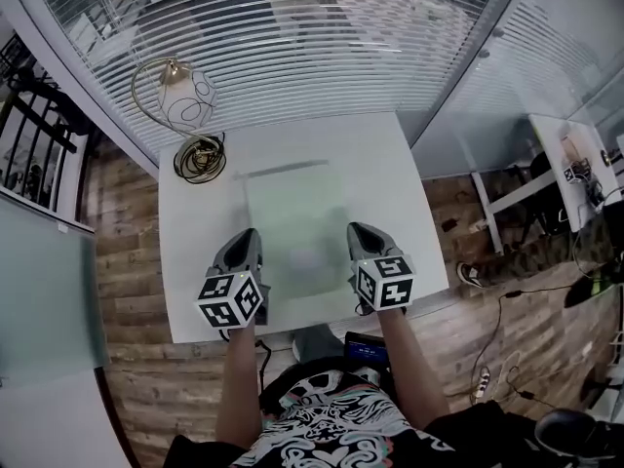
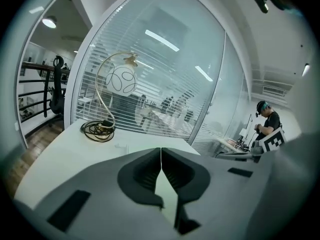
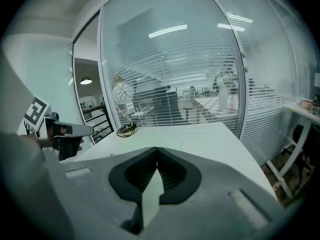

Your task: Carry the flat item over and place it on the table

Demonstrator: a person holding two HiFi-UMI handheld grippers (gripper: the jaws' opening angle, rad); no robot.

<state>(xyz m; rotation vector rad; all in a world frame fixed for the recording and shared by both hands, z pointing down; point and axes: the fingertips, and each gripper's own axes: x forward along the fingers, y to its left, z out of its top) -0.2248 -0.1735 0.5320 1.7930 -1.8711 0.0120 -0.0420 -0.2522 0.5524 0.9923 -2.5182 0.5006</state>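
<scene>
Translucent pale-green sheet (image 1: 292,213) lies flat on white table (image 1: 195,261) between left tongs (image 1: 248,234) and right tongs (image 1: 359,228), both closed.

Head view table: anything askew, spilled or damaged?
Nothing stands out. The translucent sheet lies flat and roughly square on the white table. The lamp stands upright at the far left corner, its cord coiled at its base.
</scene>
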